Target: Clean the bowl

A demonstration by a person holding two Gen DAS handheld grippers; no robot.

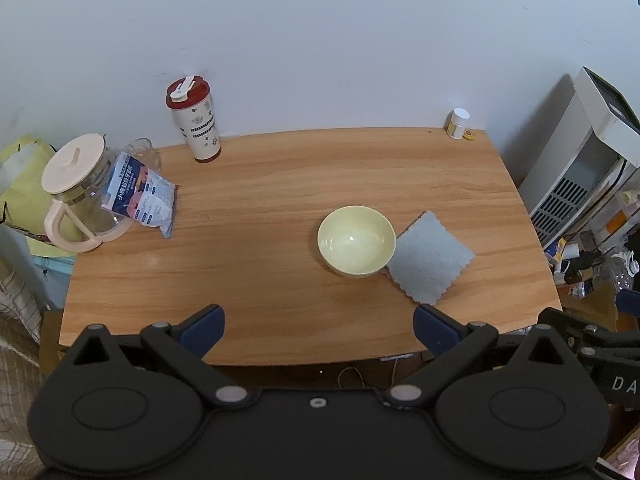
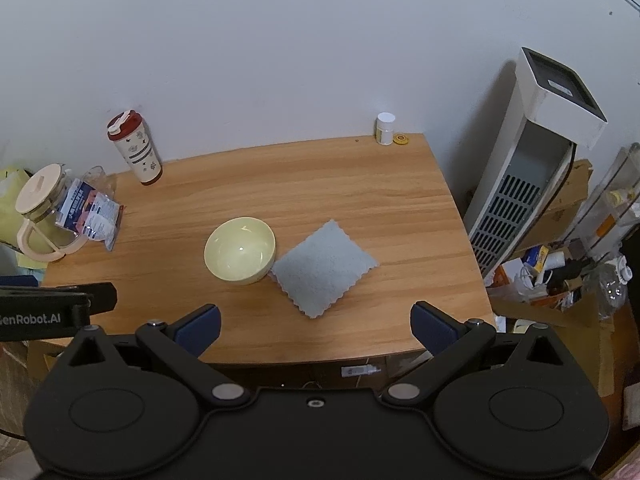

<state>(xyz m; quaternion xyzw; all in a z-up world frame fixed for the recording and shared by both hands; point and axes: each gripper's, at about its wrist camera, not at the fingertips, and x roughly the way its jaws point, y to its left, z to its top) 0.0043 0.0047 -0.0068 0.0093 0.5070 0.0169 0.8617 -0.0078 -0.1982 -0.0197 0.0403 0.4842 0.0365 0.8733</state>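
Bowl (image 1: 354,241) sits empty at centre frame on the desk (image 1: 260,200), touching the cloth (image 1: 430,258) beside it. Both sets of fingers spread wide, holding nothing. Advise: right gripper (image 2: 316,326) pinches the cloth's near corner; left gripper (image 1: 319,326) steadies the rim.

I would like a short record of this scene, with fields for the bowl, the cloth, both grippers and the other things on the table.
bowl: pale yellow bowl, upright, looks empty, near the table's middle
cloth: light blue cloth, flat, beside the bowl, at its edge
left gripper: left gripper open, holds nothing, above the near table edge
right gripper: right gripper open, holds nothing
table: wooden table
others: tumbler, glass kettle, packet, small jar
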